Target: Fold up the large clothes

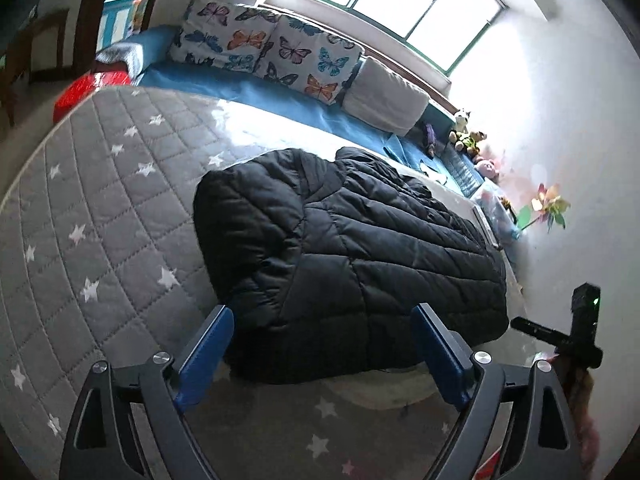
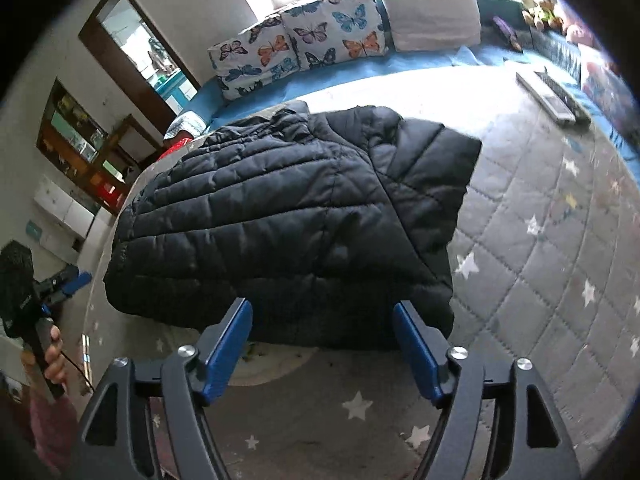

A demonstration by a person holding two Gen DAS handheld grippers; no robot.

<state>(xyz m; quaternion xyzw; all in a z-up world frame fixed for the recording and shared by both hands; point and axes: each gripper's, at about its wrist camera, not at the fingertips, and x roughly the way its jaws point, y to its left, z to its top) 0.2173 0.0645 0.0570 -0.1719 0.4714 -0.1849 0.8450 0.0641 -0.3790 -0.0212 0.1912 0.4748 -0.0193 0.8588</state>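
Now both grippers hover with jaws apart and empty: left gripper (image 1: 322, 346) and right gripper (image 2: 322, 340) just short of the jacket (image 1: 348, 256), which lies folded on the quilt (image 1: 104, 200). Judged between folds; next needs a fresh hem grip. Only the right view shows the sleeve (image 2: 432, 168) overlap.
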